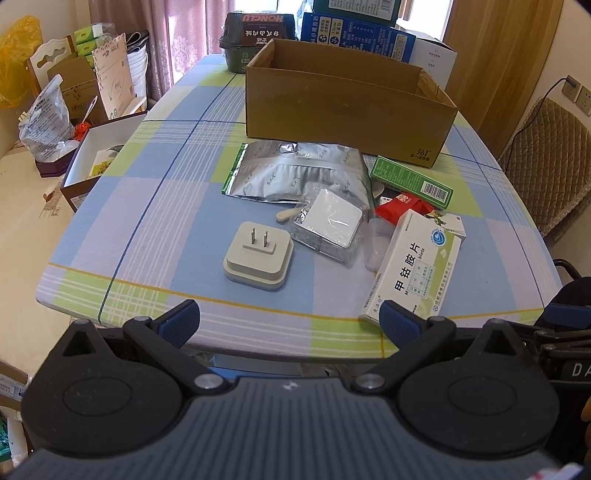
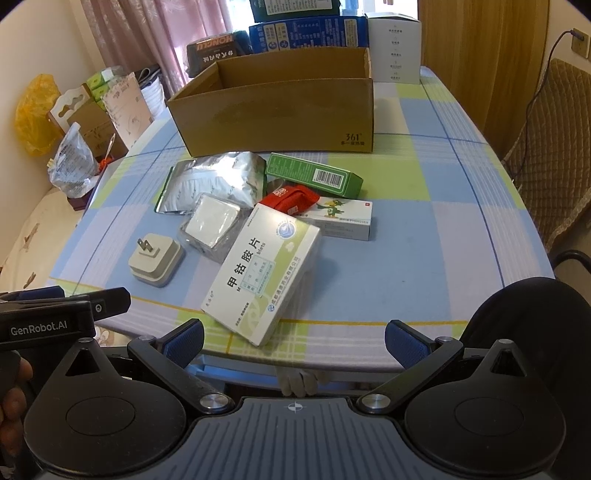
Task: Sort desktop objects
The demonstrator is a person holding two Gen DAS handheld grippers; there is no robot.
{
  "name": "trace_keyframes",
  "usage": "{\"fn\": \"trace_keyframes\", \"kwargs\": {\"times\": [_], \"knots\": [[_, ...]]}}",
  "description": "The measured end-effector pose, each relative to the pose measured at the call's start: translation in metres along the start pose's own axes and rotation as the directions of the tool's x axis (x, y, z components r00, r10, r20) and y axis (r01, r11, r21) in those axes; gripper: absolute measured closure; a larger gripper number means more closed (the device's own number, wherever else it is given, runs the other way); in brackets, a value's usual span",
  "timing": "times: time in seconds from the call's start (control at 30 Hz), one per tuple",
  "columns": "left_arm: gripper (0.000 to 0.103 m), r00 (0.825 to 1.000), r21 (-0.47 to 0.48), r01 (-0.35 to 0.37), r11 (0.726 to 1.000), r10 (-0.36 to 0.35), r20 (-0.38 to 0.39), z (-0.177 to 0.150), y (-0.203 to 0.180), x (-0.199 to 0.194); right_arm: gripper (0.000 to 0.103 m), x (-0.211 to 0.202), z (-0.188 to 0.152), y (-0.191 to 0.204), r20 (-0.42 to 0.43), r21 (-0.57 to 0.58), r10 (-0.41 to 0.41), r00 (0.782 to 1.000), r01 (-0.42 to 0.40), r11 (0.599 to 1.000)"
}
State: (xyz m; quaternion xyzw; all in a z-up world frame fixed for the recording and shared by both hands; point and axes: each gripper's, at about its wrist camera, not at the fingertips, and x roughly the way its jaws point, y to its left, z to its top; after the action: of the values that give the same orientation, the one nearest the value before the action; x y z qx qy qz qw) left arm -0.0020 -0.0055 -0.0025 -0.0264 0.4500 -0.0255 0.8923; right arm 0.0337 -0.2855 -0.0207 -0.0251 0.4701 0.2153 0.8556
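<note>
An open cardboard box (image 1: 347, 107) (image 2: 280, 107) stands at the back of the checked table. In front of it lie a silver foil pouch (image 1: 295, 171) (image 2: 218, 177), a green carton (image 1: 412, 179) (image 2: 314, 173), a red packet (image 1: 400, 205) (image 2: 291, 199), a bagged white square (image 1: 330, 219) (image 2: 212, 223), a beige plug adapter (image 1: 258, 254) (image 2: 157, 260), a large white medicine box (image 1: 413, 269) (image 2: 264, 273) and a small parrot box (image 2: 341, 218). My left gripper (image 1: 290, 323) and right gripper (image 2: 293, 341) are both open and empty, at the table's near edge.
Stacked blue and dark boxes (image 2: 306, 31) and a white carton (image 2: 395, 48) stand behind the cardboard box. A side surface on the left holds bags and cartons (image 1: 48, 122). A padded chair (image 1: 546, 162) stands at the right. The left gripper's body shows in the right wrist view (image 2: 44, 317).
</note>
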Motion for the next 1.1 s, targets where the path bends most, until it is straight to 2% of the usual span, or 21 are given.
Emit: {"fn": "trace_keyframes", "kwargs": {"times": [1.1], "knots": [[0.001, 1.0, -0.009, 0.002, 1.0, -0.002, -0.002, -0.0024, -0.0001, 0.0006, 0.002, 0.0008, -0.003, 0.0026, -0.007, 0.001, -0.002, 1.0, 0.002, 1.0]]}}
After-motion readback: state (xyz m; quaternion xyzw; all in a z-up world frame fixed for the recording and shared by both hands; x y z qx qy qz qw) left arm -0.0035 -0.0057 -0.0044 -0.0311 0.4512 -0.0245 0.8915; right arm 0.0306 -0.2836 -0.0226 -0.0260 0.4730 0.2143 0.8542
